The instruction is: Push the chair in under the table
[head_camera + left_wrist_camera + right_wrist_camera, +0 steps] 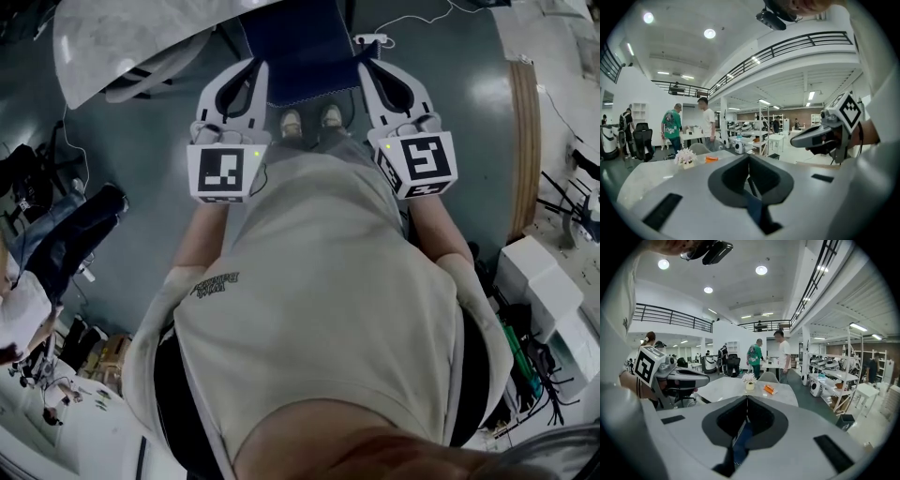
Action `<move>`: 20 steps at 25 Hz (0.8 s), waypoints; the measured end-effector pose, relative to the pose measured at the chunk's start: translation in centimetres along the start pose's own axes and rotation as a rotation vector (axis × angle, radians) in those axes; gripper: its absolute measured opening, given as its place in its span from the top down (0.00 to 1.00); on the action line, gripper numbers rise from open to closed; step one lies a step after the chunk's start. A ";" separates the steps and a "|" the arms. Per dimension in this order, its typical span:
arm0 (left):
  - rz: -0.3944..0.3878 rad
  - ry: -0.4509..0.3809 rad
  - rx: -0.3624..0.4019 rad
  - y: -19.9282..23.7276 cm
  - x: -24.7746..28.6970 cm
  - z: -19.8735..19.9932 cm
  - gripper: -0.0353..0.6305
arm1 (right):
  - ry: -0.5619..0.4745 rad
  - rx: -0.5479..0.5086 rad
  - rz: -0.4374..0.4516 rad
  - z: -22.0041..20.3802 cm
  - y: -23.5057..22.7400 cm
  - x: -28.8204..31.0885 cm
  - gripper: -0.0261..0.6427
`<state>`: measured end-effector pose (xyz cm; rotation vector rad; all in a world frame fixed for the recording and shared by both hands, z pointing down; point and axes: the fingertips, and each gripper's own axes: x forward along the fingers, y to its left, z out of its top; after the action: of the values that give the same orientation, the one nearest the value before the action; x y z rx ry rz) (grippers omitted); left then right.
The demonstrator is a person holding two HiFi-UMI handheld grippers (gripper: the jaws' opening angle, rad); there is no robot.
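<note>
In the head view the chair (302,52) shows its dark blue fabric at the top centre, just beyond the person's shoes. My left gripper (253,67) lies along its left edge and my right gripper (367,64) along its right edge. Both are shut with nothing between the jaws; contact with the chair cannot be told. The white marble table (117,42) is at the upper left. The left gripper view looks over my shut left gripper (749,157), with blue fabric (754,211) below. The right gripper view shows my shut right gripper (747,398) facing the table (726,389).
A small flower pot (749,379) and an orange object (769,389) sit on the table. Two people (780,359) stand behind it, near a black office chair (731,364). White boxes (548,291) and cables lie at the right, dark clothing (66,225) at the left.
</note>
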<state>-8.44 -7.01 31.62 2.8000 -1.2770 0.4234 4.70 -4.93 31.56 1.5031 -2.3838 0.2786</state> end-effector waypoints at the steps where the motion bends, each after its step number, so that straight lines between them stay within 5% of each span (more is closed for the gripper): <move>1: 0.010 -0.007 -0.008 0.0 0.2 0.3 0.93 | -0.001 -0.002 0.014 0.2 -0.3 0.3 0.95; 6: 0.110 0.010 0.027 0.7 1.0 0.6 0.93 | -0.009 -0.037 0.092 0.9 -1.1 2.3 0.95; 11: 0.099 0.079 0.058 0.0 2.1 -0.1 0.93 | -0.004 -0.061 0.129 0.9 -2.7 3.1 0.95; 20: -0.188 0.488 0.126 -4.4 4.6 -8.6 0.93 | 0.226 -0.259 0.354 -5.1 -2.3 4.4 0.94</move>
<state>-4.27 -6.20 41.42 2.6299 -0.9006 1.1192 5.74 -7.99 37.92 0.8852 -2.3806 0.1951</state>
